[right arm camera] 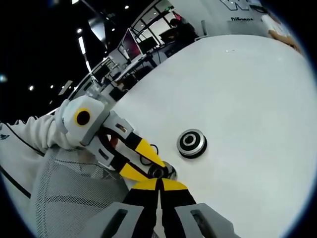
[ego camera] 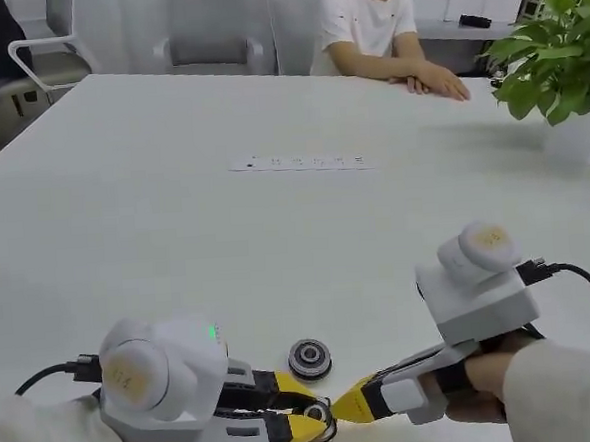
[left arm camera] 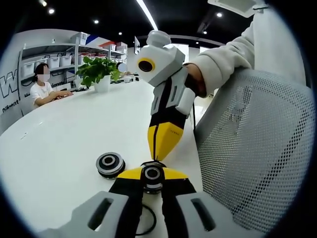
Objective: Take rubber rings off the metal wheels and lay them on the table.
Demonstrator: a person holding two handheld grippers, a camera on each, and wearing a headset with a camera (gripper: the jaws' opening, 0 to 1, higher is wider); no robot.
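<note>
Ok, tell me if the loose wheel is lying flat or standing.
Lying flat: the loose wheel rests on the table, its round face and hub turned up.

Head view looked down and forward from over the table's (ego camera: pixel 268 112) near edge, far side in sight. Left gripper view sat low and very close, facing the right gripper (left arm camera: pixel 159 154). Right gripper view, seemingly rolled sideways, faced back at the left gripper (right arm camera: pixel 154 171). All three shared the loose wheel (ego camera: pixel 309 357) and the gripped wheel (ego camera: pixel 320 412).
</note>
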